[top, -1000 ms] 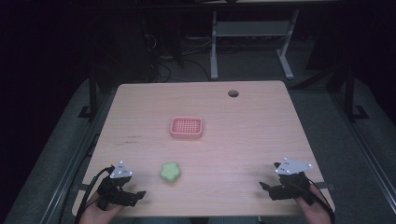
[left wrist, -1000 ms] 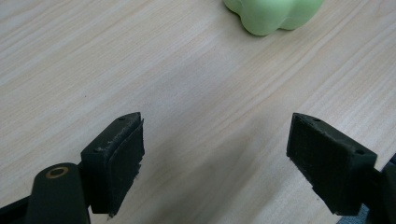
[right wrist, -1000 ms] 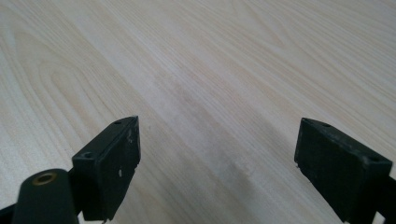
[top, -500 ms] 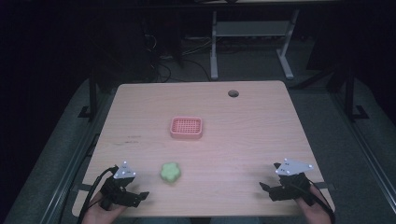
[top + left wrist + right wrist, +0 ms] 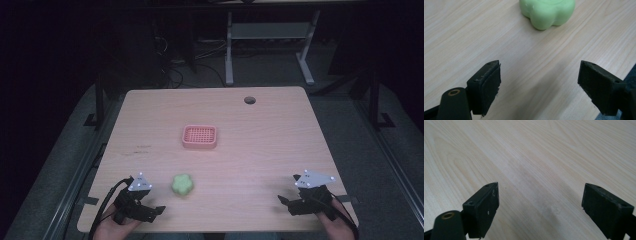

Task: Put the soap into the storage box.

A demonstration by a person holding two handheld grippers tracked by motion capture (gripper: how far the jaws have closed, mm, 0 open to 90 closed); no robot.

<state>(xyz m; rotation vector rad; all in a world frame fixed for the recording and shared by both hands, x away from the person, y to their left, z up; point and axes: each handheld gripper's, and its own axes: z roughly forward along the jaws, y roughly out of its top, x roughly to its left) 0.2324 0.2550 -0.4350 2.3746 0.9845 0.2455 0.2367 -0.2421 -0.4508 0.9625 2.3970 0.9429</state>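
A light green lobed block (image 5: 182, 184) lies on the wooden table (image 5: 260, 145) near the front left. My left gripper (image 5: 150, 210) rests just left of it, near the front edge, jaws wide open and empty. In the left gripper view the green block (image 5: 547, 12) lies ahead of the open left gripper (image 5: 539, 86), a short way beyond the jaw tips. My right gripper (image 5: 286, 203) sits at the front right, open and empty; in the right gripper view the right gripper (image 5: 540, 207) has bare wood between its jaws.
A pink perforated tray (image 5: 199, 136) sits at the table's middle. A dark round cable hole (image 5: 249, 100) is near the far edge. Metal desk legs (image 5: 229, 50) and cables stand on the dark floor beyond. The table's front edge (image 5: 627, 75) runs close to my left gripper.
My left gripper has slid a little right along the front edge, toward the green block. The right gripper, block and tray stay where they were.
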